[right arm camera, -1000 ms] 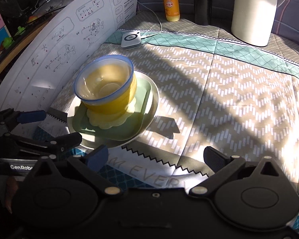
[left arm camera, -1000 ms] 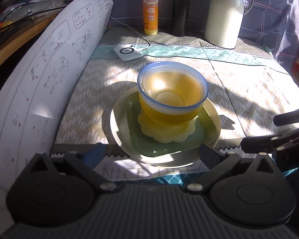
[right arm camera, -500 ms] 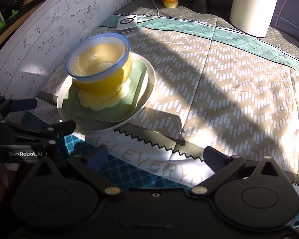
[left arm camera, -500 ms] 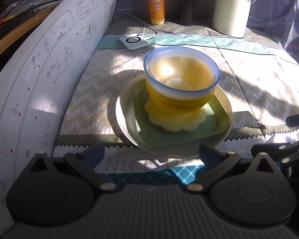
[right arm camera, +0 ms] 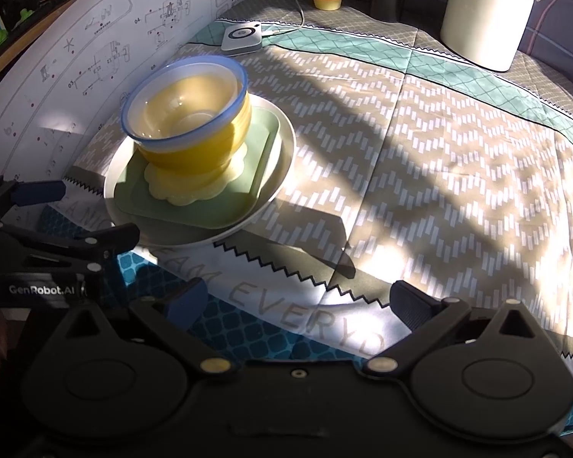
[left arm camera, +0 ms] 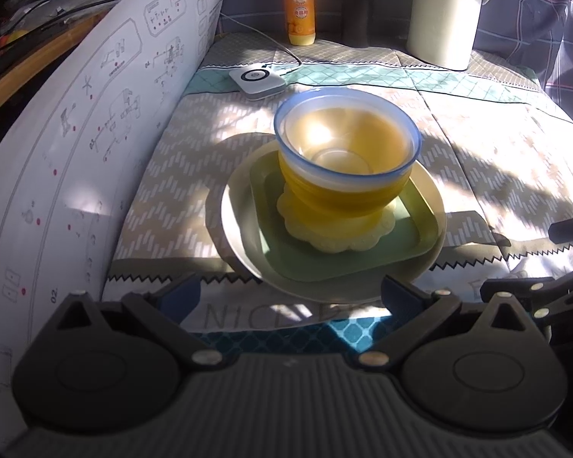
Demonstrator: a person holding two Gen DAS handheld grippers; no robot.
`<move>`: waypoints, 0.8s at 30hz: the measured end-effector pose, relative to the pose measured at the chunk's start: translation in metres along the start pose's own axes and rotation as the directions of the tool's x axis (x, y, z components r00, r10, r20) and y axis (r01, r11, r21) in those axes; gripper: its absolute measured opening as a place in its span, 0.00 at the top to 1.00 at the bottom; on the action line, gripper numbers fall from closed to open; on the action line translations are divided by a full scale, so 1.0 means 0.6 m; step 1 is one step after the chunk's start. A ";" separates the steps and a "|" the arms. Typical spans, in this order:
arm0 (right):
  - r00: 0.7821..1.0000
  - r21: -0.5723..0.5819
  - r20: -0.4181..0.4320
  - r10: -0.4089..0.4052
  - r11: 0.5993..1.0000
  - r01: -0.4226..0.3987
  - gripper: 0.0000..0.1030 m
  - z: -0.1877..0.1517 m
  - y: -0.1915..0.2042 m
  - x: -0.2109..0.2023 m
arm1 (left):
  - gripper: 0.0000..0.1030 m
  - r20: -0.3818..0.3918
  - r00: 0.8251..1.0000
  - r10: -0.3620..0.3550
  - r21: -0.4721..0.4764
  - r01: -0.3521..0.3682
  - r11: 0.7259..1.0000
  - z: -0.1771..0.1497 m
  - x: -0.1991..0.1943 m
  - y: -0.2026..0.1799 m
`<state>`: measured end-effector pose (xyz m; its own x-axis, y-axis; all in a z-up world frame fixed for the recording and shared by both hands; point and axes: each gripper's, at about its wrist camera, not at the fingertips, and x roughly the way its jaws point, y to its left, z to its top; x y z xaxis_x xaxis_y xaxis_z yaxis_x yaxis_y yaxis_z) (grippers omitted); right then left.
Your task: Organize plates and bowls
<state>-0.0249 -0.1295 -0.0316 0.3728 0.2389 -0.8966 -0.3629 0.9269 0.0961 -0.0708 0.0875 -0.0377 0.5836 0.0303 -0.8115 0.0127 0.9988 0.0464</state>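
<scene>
The dishes make one stack on the surface, near its left front part. At the bottom is a round plate, on it a green square plate, then a small yellow scalloped plate, and on top the bowls: a blue-rimmed one sits inside a yellow one.

The left gripper is spread wide and holds nothing; it is just in front of the round plate's near rim, not touching it as far as I can see. The right gripper is also spread and empty, and it is apart from the stack, to the right and in front.

The stacking looks almost finished to me. The risk now is the stack itself. The bowls are tall and stand only on the little scalloped plate, so a push from a gripper on the rim could slide them or tip them. The cloth has folds, and dragging the round plate could pull it. The paper sheet leans just beside the stack on the left, so a wide move there may hit it.
</scene>
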 end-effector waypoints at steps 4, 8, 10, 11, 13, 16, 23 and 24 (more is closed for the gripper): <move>1.000 -0.006 0.003 -0.006 1.000 0.006 0.00 0.001 -0.001 -0.001 | 0.00 -0.003 1.000 -0.005 -0.004 0.005 1.000 0.000 0.000 0.002; 1.000 -0.013 0.003 -0.008 1.000 0.008 0.00 0.001 -0.001 -0.001 | 0.00 -0.004 1.000 -0.008 0.001 0.008 1.000 0.000 0.000 0.000; 1.000 -0.014 0.001 -0.008 1.000 0.008 0.00 0.002 -0.001 -0.001 | 0.00 -0.003 1.000 -0.007 0.003 0.007 1.000 0.001 -0.001 -0.001; 1.000 -0.014 0.001 -0.009 1.000 0.009 0.00 0.002 -0.002 -0.001 | 0.00 -0.003 1.000 -0.008 0.002 0.008 1.000 0.002 -0.001 -0.001; 1.000 -0.015 -0.001 -0.010 1.000 0.010 0.00 0.002 -0.002 -0.001 | 0.00 -0.004 1.000 -0.009 0.000 0.009 1.000 0.002 -0.002 0.000; 1.000 -0.014 -0.001 -0.012 1.000 0.012 0.00 0.003 -0.002 -0.002 | 0.00 -0.003 1.000 -0.006 -0.001 0.006 1.000 0.003 -0.004 0.001; 1.000 -0.014 -0.007 -0.014 1.000 0.013 0.00 0.005 -0.004 -0.003 | 0.00 -0.004 1.000 -0.006 -0.004 0.006 1.000 0.006 -0.005 0.003; 1.000 -0.014 -0.007 -0.014 1.000 0.014 0.00 0.005 -0.004 -0.002 | 0.00 -0.004 1.000 -0.006 -0.004 0.006 1.000 0.006 -0.006 0.003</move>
<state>-0.0223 -0.1311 -0.0293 0.3720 0.2243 -0.9007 -0.3695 0.9260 0.0780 -0.0697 0.0889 -0.0328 0.5799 0.0246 -0.8143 0.0126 0.9992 0.0392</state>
